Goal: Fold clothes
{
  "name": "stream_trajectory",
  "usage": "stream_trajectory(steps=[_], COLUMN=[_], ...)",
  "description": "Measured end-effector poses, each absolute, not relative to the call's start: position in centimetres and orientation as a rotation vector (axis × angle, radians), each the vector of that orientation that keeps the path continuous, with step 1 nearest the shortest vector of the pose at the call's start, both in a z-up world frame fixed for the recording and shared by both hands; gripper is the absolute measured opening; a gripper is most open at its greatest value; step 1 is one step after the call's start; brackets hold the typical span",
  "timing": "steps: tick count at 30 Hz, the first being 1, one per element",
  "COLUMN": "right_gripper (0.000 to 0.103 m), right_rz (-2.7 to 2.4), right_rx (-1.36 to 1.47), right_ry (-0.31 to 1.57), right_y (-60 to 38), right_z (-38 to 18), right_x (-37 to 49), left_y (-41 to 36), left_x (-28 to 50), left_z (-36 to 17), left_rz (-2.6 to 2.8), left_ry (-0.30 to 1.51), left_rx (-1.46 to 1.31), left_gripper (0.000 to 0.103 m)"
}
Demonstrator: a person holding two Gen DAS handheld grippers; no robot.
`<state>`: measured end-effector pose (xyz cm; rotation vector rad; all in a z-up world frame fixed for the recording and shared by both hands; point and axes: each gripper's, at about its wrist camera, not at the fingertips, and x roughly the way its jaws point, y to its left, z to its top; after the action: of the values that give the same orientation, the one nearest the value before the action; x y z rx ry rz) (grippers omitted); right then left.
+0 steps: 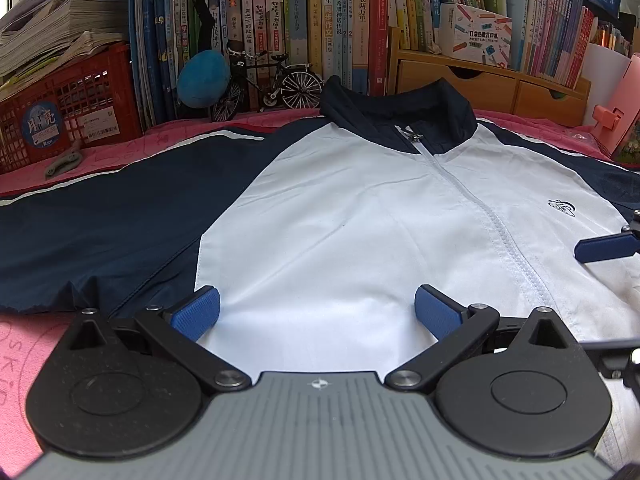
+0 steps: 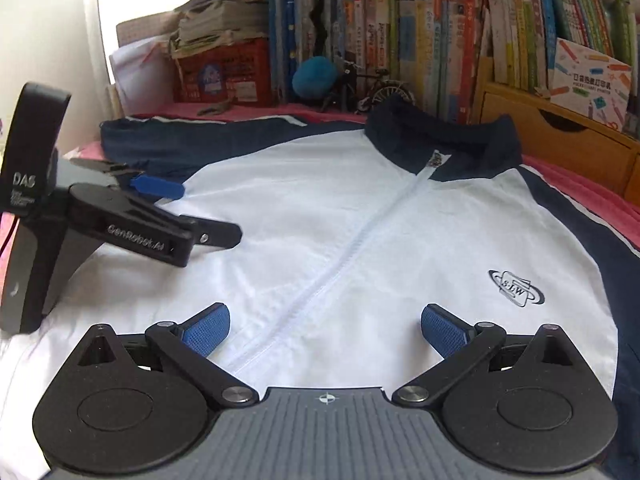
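Jacket [image 1: 340, 216] lies flat, zipped, front up on the pink bed cover [image 1: 168, 140], collar toward the bookshelf edge. Your left gripper [image 1: 316, 312] and right gripper [image 2: 324, 330] hover spread wide, empty; pinch each sleeve's outer edge and fold inward evenly.

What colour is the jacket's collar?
Dark navy collar, clearest in the right wrist view.

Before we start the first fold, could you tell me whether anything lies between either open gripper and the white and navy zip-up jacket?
Nothing visible does. The left gripper and right gripper both hang open directly over the white front panel of the white and navy zip-up jacket, which lies flat and bare on the pink cloth.
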<state>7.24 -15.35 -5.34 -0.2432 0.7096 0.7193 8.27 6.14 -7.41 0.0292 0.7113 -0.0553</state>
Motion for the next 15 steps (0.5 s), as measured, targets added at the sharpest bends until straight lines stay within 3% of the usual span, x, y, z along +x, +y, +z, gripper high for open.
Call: stream_trajectory(steps=[8, 15], right_gripper=[0.103, 0.103], right_rz=[0.709, 0.61], right_rx=[-0.239, -0.226], right_ry=[0.693, 0.664], right_y=[-17.0, -25.2], right_z=[-5.8, -6.1], right_x=[4.1, -3.0], left_y=[6.2, 6.1], left_x=[8.3, 8.2], left_z=[-7.4, -7.4], left_rz=[-0.054, -0.055], left_ry=[0.711, 0.71], left_rx=[0.029, 0.029], left_gripper=[0.103, 0.103])
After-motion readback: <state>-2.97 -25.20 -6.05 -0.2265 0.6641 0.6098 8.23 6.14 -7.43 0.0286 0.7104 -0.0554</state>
